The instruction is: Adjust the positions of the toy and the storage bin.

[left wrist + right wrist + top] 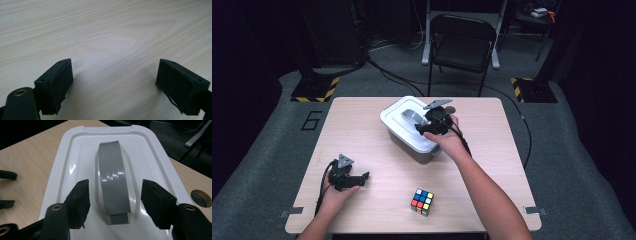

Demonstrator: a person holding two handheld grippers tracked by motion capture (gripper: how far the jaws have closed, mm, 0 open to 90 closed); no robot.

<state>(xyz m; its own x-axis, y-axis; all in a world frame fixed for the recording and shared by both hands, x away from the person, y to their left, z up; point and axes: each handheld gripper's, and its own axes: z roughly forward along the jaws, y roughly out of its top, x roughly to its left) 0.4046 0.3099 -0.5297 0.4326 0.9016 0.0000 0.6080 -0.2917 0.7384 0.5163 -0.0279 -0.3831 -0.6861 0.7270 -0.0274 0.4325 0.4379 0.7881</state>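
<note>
In the high view the left gripper (pixel 362 177) lies low at about 8 o'clock on the wooden table (pixel 362 125), held in the person's left hand (pixel 334 192), whose forearm is cut off by the bottom edge. In the left gripper view its 2 jaws stand wide apart over bare wood grain, with nothing between them; the pad on the right jaw looks frayed along its lower edge.

Toward 6 o'clock, near the front edge, sits a Rubik's cube (pixel 422 201), well apart from both grippers; 3 of its faces show and the rest are hidden.

At the table's centre, tending to 12 o'clock, stands a white-lidded storage box (pixel 399 125). Its dark body shows as a thin strip beneath the lid (pixel 75 160), and its contents cannot be seen. The right gripper (pixel 424 129) and the right hand (pixel 447 140) cover the lid's near right part.

In the right gripper view the 2 jaws stand at a middling gap on either side of the near end of the grey handle (pixel 113 185), which lies in the lid's recess. The pads (pixel 155 202) are clear of the handle, with white lid visible on both sides. At 3 o'clock a round cable port (pixel 201 198) in the tabletop is cut by the frame edge.
</note>
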